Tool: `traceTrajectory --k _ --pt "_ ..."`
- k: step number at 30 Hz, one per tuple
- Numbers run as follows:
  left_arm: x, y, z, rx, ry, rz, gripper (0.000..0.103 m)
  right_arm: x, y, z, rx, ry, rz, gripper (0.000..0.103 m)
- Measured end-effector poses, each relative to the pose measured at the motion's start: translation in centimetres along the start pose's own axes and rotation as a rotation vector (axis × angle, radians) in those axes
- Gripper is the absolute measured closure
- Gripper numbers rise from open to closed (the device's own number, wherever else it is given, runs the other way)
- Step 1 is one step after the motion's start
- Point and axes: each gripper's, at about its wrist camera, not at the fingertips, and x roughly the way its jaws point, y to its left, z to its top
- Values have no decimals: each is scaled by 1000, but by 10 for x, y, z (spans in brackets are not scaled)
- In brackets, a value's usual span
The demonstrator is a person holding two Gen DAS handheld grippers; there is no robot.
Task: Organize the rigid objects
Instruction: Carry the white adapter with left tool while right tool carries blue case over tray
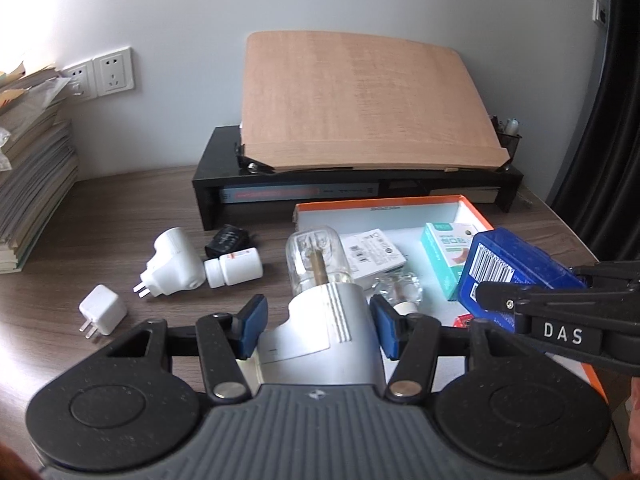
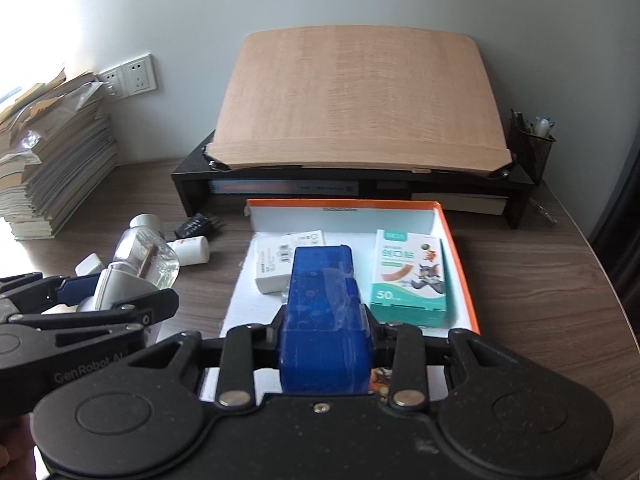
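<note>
Blue translucent plastic fills the right gripper (image 2: 326, 320): its fingers are clenched on a blue case (image 2: 322, 308), which sticks out ahead of the fingertips over the near half of an orange-rimmed tray (image 2: 456, 248). Just right of the fingers a teal plaster box (image 2: 408, 276) lies flat in the tray; ahead and to the left of them a white carton (image 2: 276, 268) lies in it too, partly hidden behind the case.

The left gripper (image 1: 318, 320) grasps a silver device with a clear glass dome (image 1: 316, 276); the blue pads (image 1: 250, 328) press on its silver body from both sides, and the dome points forward beyond the fingertips. In the left wrist view it hangs at the tray's left edge, with a small clear glass piece (image 1: 400, 288) just off the right fingertip. The right gripper's arm crosses in from the right side, close beside the left one, and covers the tray's near corner.

Left of the left fingers, on the wooden desk (image 1: 120, 208), lie a white cube charger (image 1: 102, 314), a white plug adapter (image 1: 174, 266) and a white pill bottle (image 1: 234, 268) on its side, with a black plug (image 1: 228, 238) behind the bottle. Further ahead a black monitor riser (image 1: 224, 168) bears a tilted wooden board (image 1: 360, 100); a stack of books (image 1: 32, 168) rises far to the left, under wall sockets (image 1: 112, 72).
</note>
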Motion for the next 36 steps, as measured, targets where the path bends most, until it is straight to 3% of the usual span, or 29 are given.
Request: traceTrajectory --k 19,36 --pt "10 -38 6 62 -2 -47 46 -7 -40 -8 76 -5 -53 62" --pt "11 -50 -6 71 29 -66 46 -4 -46 -20 91 22 -59 62"
